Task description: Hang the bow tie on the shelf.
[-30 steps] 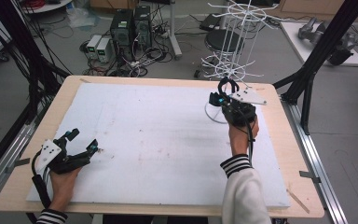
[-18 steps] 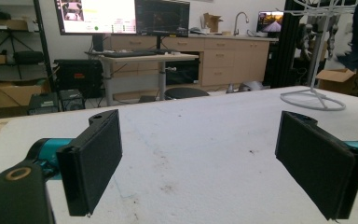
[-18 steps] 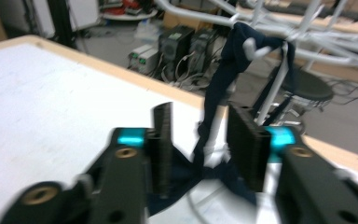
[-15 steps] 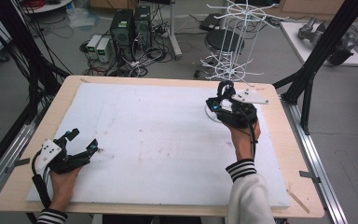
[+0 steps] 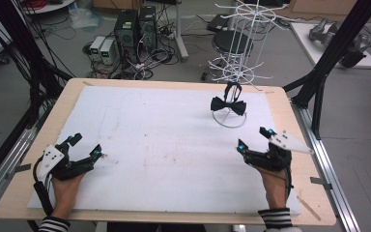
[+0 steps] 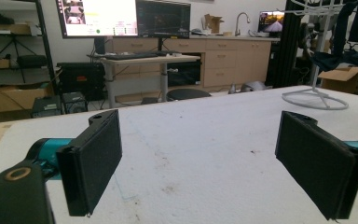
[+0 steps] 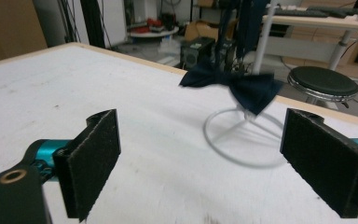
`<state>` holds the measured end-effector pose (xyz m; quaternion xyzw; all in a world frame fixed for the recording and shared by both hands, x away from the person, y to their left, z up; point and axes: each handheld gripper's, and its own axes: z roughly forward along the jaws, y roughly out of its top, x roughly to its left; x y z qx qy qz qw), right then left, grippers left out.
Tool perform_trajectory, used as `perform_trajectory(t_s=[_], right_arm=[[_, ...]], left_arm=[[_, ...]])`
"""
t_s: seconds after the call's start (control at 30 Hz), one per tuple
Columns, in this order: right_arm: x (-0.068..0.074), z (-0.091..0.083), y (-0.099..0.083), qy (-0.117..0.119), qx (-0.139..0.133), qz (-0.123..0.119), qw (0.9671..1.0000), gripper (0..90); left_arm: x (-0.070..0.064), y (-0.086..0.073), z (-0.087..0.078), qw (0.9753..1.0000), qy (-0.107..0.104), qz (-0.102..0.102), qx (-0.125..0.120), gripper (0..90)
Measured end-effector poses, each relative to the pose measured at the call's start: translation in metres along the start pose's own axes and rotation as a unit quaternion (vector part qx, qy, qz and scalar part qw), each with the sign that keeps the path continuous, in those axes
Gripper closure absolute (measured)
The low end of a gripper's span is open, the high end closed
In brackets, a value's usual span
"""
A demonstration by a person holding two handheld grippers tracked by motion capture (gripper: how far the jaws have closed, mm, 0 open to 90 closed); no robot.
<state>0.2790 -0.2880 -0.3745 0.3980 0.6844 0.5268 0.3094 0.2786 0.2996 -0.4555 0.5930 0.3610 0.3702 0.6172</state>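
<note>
A black bow tie (image 5: 228,104) hangs by its strap from a low arm of the white wire rack (image 5: 239,53) at the far right of the table; it also appears as a dark bow tie (image 7: 235,81) above the rack's ring base (image 7: 242,140) and far off as the bow tie (image 6: 342,56). My right gripper (image 5: 254,139) rests open near the right front, well short of the tie, nothing between its jaws. My left gripper (image 5: 86,145) lies open at the left front, empty.
A white sheet (image 5: 164,145) covers the wooden table (image 5: 24,188). Black frame posts (image 5: 333,58) stand at the right and left. Computers and cables (image 5: 135,34) and a stool (image 5: 232,43) sit on the floor beyond the far edge.
My right gripper let go of the bow tie, which now hangs on the rack, and pulled back toward the front right, opening. The left gripper has stayed put.
</note>
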Motion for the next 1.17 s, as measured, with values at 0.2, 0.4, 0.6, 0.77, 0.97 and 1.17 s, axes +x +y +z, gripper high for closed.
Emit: perform_trajectory(t_s=[0.2,0.4,0.6,0.77,0.97,1.17], right_arm=[[0.003,-0.022,-0.038,0.008,-0.047,0.009,0.9988,9.8],[0.006,-0.019,-0.06,-0.001,-0.092,0.004,0.9957,9.7],[0.01,-0.006,-0.074,-0.012,-0.12,0.003,0.9927,9.7],[0.011,0.001,-0.08,-0.017,-0.115,0.008,0.9932,9.8],[0.011,0.001,-0.082,-0.024,-0.119,0.004,0.9926,9.8],[0.012,0.0,-0.083,-0.028,-0.121,0.003,0.9923,9.8]], left_arm=[[-0.001,0.0,0.0,1.0,0.003,0.001,0.0,14.9],[-0.001,0.0,0.0,1.0,0.005,0.004,-0.001,14.9],[-0.002,0.0,0.0,1.0,0.008,0.006,0.0,14.9],[-0.002,0.0,0.0,0.9999,0.008,0.006,-0.002,14.9],[-0.002,0.0,-0.001,0.9999,0.009,0.007,-0.002,14.8],[-0.003,-0.001,-0.002,0.9998,0.014,0.008,-0.009,14.7]])
